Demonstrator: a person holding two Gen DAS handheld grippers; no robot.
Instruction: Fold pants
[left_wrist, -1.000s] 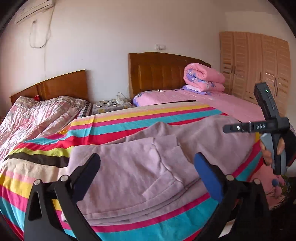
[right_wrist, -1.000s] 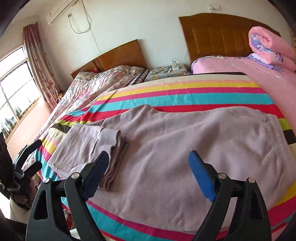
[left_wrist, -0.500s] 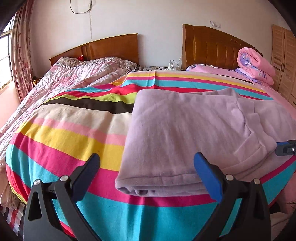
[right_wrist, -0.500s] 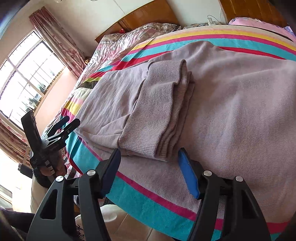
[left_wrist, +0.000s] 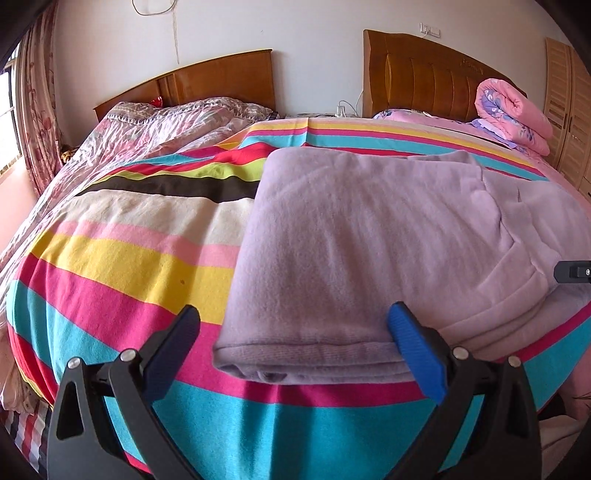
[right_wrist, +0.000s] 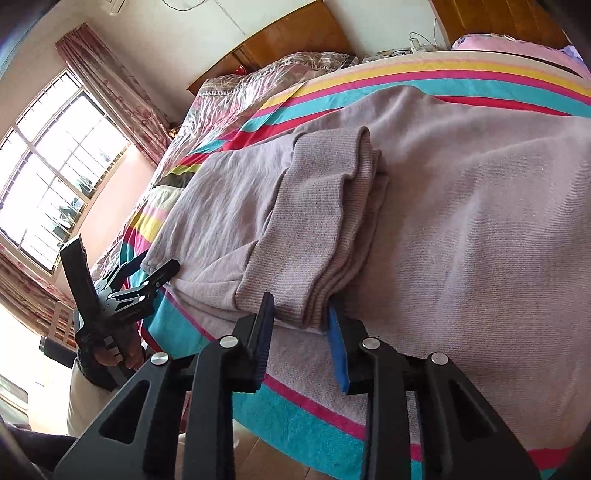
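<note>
Lilac fleece pants (left_wrist: 369, 236) lie folded on the striped blanket (left_wrist: 122, 254). Right gripper (right_wrist: 301, 325) jaws closing around the stacked ribbed cuffs (right_wrist: 314, 236) at the blanket's near edge. Left gripper (left_wrist: 295, 332) jaws spread, straddling the pants' folded corner, nothing grasped.

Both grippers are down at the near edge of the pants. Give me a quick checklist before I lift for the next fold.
1. Right gripper on the ribbed cuffs: ok, cuffs between the closing jaws.
2. All cuff layers caught: cannot tell, bottom layers hidden.
3. Left gripper at the fold's near corner: ok, open.
4. Left grip made: not ok, pads not pressing cloth.
5. Pants flat on the striped blanket: ok.
6. Blanket clear of the right jaws: cannot tell.
</note>
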